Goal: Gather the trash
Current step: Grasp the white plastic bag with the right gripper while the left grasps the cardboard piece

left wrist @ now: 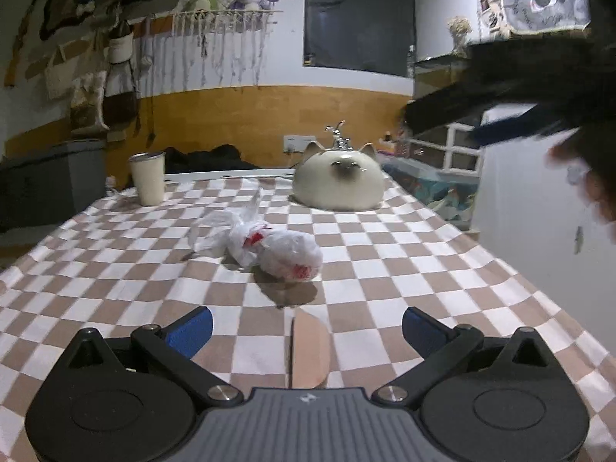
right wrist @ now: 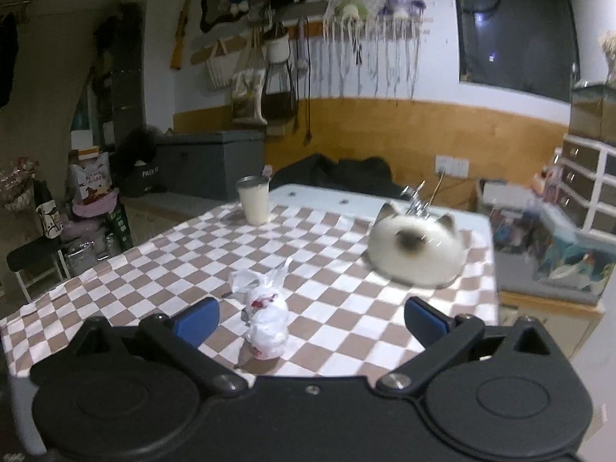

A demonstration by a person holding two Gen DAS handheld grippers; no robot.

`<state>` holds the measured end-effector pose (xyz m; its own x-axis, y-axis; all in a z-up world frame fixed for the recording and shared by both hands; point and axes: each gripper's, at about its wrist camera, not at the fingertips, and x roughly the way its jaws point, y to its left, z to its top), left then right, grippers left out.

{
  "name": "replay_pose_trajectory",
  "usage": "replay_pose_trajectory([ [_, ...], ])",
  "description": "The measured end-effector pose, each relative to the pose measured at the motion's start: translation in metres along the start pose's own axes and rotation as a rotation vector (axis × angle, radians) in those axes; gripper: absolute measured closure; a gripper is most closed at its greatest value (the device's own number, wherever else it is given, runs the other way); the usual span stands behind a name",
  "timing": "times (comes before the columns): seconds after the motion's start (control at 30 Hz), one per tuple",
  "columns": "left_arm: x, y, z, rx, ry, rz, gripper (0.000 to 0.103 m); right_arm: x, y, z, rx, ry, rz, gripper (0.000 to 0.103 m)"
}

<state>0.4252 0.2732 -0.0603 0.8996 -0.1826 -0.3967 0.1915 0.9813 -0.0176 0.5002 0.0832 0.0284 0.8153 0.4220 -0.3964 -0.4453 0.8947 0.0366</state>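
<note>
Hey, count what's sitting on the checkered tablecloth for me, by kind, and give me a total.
Knotted plastic bag: 1
Cream cup: 1
Cat-shaped holder: 1
Flat tan piece near the left gripper: 1
Total: 4

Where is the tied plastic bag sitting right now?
The plastic bag lies mid-table on the checkered cloth, nearer than the cup and cat-shaped holder, ahead of both open grippers, untouched.
</note>
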Motion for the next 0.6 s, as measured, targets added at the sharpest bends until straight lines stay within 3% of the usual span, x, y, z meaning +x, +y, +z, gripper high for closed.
replay_pose_trajectory([
  [0.13,0.006,-0.002,-0.001,0.018,0.024,-0.005,0.010,0.038,-0.004,-0.008,0.098,0.063,0.090,0.019],
  [0.2,0.009,-0.004,-0.003,0.039,0.037,0.002,0.024,0.055,-0.005,-0.015,0.157,0.084,0.104,0.023],
  [0.37,0.017,-0.003,-0.005,0.047,0.073,-0.007,0.039,0.091,-0.002,-0.035,0.240,0.128,0.155,0.031],
  [0.5,0.018,-0.004,-0.005,0.052,0.083,-0.018,0.044,0.113,0.001,-0.048,0.301,0.154,0.163,0.038],
  [0.6,0.021,-0.005,-0.005,0.060,0.093,-0.022,0.045,0.124,0.002,-0.054,0.312,0.147,0.140,0.053],
])
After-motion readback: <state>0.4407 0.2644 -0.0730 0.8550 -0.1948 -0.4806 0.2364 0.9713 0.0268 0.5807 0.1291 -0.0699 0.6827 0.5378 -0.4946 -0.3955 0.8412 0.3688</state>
